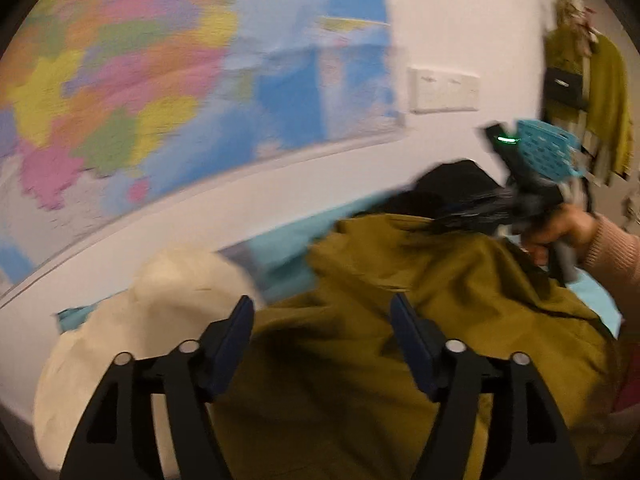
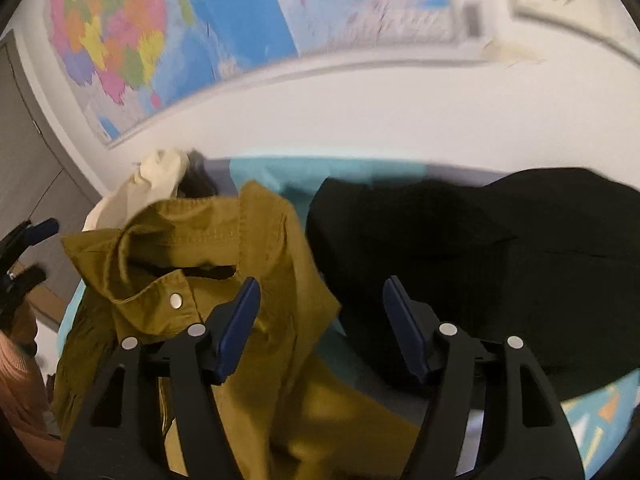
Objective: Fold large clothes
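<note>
The olive jacket (image 2: 248,280) lies crumpled on the teal-covered bed (image 2: 304,176), beside a black garment (image 2: 500,272). Both hand-held grippers, left (image 1: 322,320) and right (image 2: 322,304), hover released above it. The cloth looks soft and floppy, likely best pinched at the collar or shoulder seams.

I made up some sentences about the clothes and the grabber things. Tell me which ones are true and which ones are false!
1. Both grabbers are open and holding nothing. True: the left gripper and the right gripper each have their jaws spread with no cloth between them.
2. The olive-green jacket has a shiny snap button. True.
3. The black garment lies on top of the green jacket. False: it lies beside it, on the light blue sheet.
4. The wall is bare. False: a colourful map hangs on it.
5. The cream garment is neatly folded. False: it sits in a rumpled heap.
</note>
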{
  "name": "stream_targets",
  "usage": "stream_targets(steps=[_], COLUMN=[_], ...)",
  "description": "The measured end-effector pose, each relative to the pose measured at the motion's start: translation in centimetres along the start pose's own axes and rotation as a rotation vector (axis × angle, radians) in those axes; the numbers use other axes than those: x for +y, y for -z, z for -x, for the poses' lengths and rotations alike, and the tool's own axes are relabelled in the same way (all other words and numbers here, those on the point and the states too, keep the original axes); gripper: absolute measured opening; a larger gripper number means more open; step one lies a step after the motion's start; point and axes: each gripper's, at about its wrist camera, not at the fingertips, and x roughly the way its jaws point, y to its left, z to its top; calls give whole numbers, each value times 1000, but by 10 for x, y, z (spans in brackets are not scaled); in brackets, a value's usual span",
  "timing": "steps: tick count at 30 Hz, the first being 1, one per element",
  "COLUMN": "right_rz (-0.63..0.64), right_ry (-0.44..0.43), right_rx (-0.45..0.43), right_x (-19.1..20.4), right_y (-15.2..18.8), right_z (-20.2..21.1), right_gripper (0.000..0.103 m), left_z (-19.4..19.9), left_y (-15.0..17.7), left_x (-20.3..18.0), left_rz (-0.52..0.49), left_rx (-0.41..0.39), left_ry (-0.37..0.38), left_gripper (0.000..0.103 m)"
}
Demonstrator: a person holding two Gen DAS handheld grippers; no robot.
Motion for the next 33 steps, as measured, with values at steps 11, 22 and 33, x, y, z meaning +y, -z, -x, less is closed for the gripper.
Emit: stream_targets(steps=[11,22,33], right_rz=[4,-159,-171], right_ry=[-17,43,63], right_rx=[-199,-145,15], right_x=[8,-47,-77], right_y=[-12,9,140], right_z=[63,49,88], right_gripper=[3,55,63], left_z=[-131,-113,-69], left_y=[-55,-35,49], left_x=[22,66,41], left_rz=[121,115,-19], left_rx=[152,123,254], left_ry=[-64,-178,-117], left_gripper=[1,53,80])
